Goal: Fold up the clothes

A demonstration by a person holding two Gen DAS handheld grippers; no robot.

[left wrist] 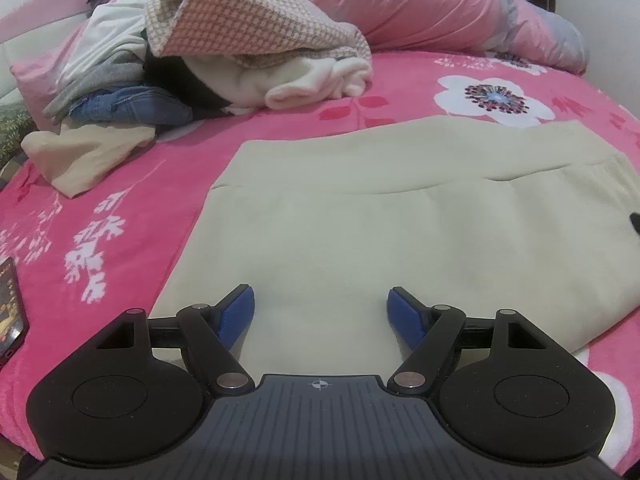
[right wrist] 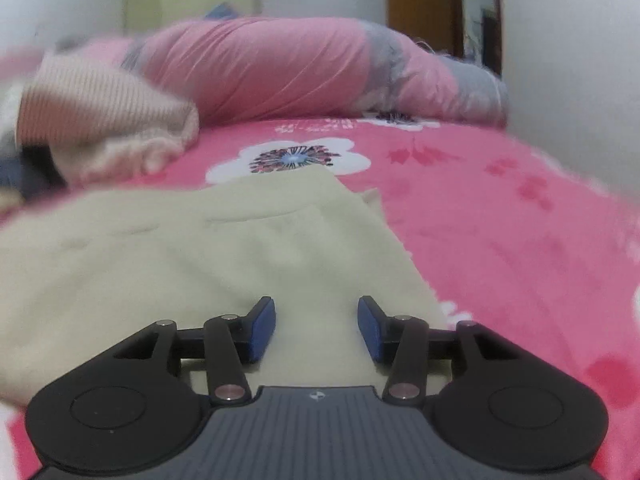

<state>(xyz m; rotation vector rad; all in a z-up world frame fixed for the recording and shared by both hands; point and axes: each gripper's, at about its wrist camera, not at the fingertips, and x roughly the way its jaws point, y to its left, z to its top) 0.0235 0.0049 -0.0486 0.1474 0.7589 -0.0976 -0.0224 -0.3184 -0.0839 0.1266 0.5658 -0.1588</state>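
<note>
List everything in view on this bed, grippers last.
cream garment: one, pale cream, spread flat on the blanket, partly folded
clothes pile: one heap, houndstooth, white, grey, denim, black, far left
blanket: one, pink with white flowers, covering the bed
pillow: one, pink and grey, at the bed's far end
phone: one, dark, left edge
left gripper: blue pads, open over the garment
right gripper: blue pads, open over the garment

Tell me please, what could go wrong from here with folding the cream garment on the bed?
1. Both the left gripper and the right gripper stand open over the cream garment, holding nothing; a shallow pinch may catch only the top layer.
2. The far right corner lies uneven, so the fold may come out crooked.
3. The clothes pile lies close, so a swept edge might catch it.
</note>
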